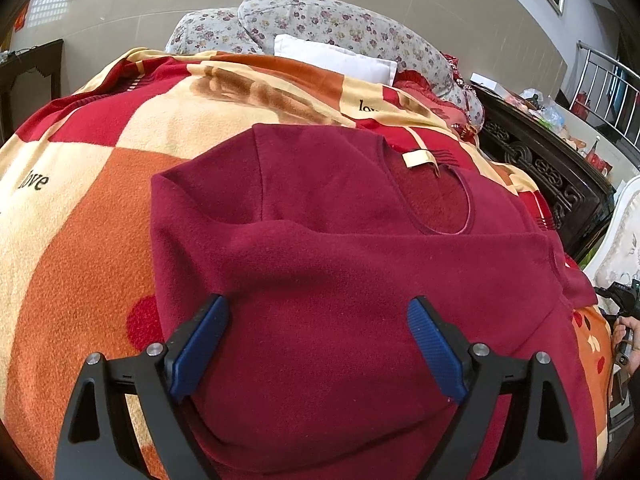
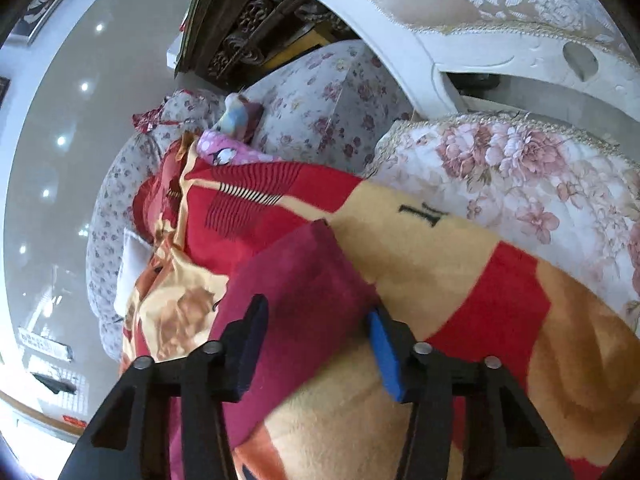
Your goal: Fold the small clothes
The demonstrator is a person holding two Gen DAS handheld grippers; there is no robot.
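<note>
While the left wrist view looks down along its own fingers, the left tongs are seen spread wide, their blue pads standing well apart over the dark red fleece top with nothing pinched between them. That top is laid flat on a checked red, orange and cream blanket covering the bed, neckline and cream label turned toward the far side, one part folded across the body. Floral pillows and a white cushion are seen beyond it; at the right edge a hand on a black grip is partly visible.

From the right wrist view, the right tongs are seen at a narrower spread — a folded strip of the same top, probably a sleeve, lies between the pads. Whether the pads are pressing on it cannot be told. A floral-cushioned chair stands just beside the bed.
</note>
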